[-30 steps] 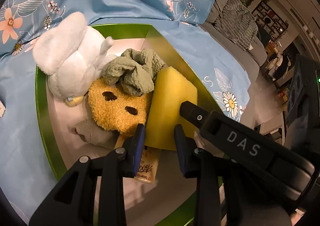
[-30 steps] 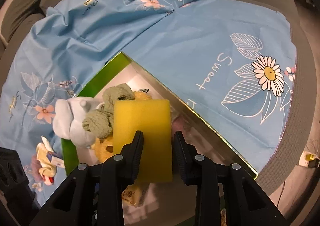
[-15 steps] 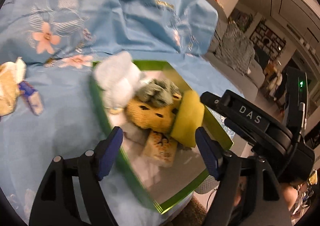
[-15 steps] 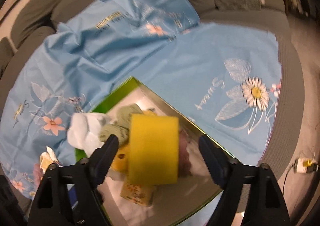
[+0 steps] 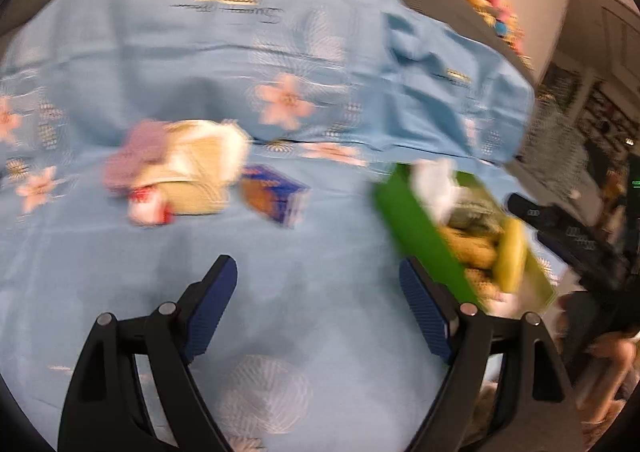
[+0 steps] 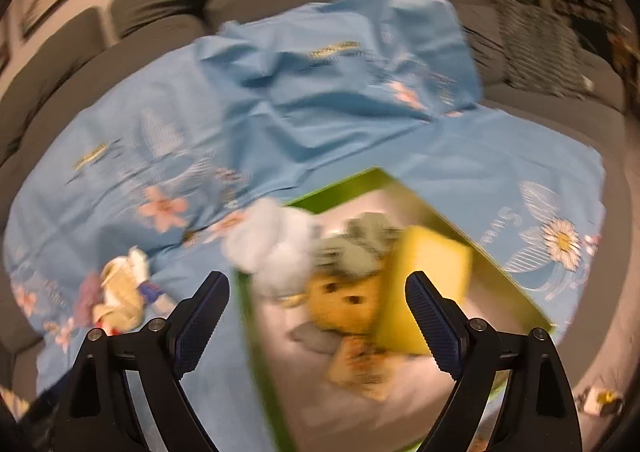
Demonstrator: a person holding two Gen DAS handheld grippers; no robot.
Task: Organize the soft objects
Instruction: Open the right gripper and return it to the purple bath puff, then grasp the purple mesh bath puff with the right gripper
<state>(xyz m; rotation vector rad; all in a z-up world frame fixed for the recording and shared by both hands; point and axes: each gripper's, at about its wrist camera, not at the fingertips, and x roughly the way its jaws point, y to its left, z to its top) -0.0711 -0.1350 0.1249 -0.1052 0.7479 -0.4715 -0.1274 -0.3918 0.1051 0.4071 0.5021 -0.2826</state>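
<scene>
Soft objects, left wrist view: a loose heap (image 5: 176, 172) of pale, tan and lilac pieces lies on the blue floral cloth (image 5: 312, 292) near its middle, well apart from the green tray (image 5: 416, 236) at the cloth's right edge; I judge these are the ones not yet sorted.
Small box: a blue and orange box (image 5: 276, 198) lies just beside the heap, on its tray side.
Left gripper (image 5: 318, 308): jaws have just been opening and stand wide, nothing between them, only bare cloth; pointing toward the heap, likely so it can take the next piece.
Blur: this view is smeared, so what each piece in the heap is I cannot tell.
Tray contents, right wrist view: yellow sponge (image 6: 428, 288) leans against the tray's right wall, beside an orange plush (image 6: 340, 304), a grey-green cloth (image 6: 356, 248) and a white plush (image 6: 272, 252) at the left rim; packed together, probably to leave room.
Right gripper (image 6: 318, 312): jaws have just been opening, now wide and empty, above the tray; the sponge lies free below.
Heap again: it shows at the cloth's left edge (image 6: 120, 300).
</scene>
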